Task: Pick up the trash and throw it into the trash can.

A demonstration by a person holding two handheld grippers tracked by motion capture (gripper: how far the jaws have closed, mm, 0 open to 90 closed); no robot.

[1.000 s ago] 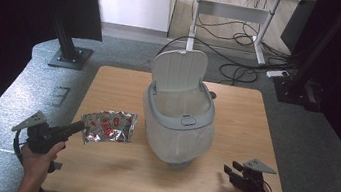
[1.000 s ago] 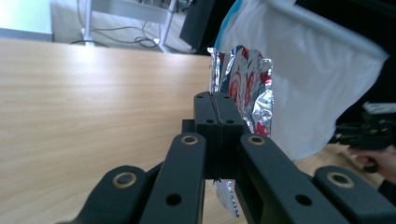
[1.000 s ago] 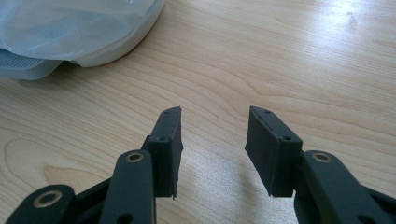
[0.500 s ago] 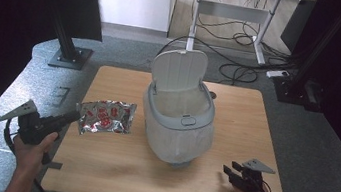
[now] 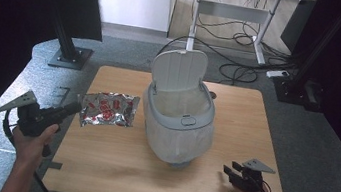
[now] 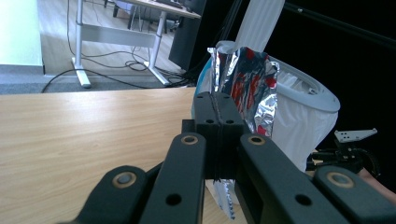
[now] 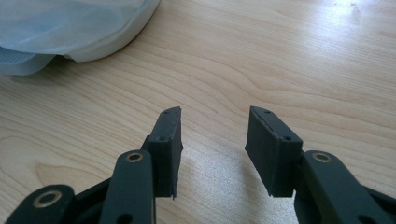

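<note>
Standing lid-up on the wooden table [image 5: 113,164]: grey plastic bin [image 5: 178,119], white-bag-lined. Left gripper [image 5: 76,108] fingers pinching crinkled silver-red foil packet [image 5: 108,110]; right gripper [image 5: 231,173] fingers apart, low.

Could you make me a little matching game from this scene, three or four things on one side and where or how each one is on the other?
Things:
1. foil packet
2. bin lid
3. right gripper
4. left gripper

States:
A. jaws apart, holding nothing, low over the table
B. standing open, upright
C. jaws closed on the silver wrapper
D. pinched at one edge, left of the bin

Pairs: 1-D, 2-B, 3-A, 4-C
</note>
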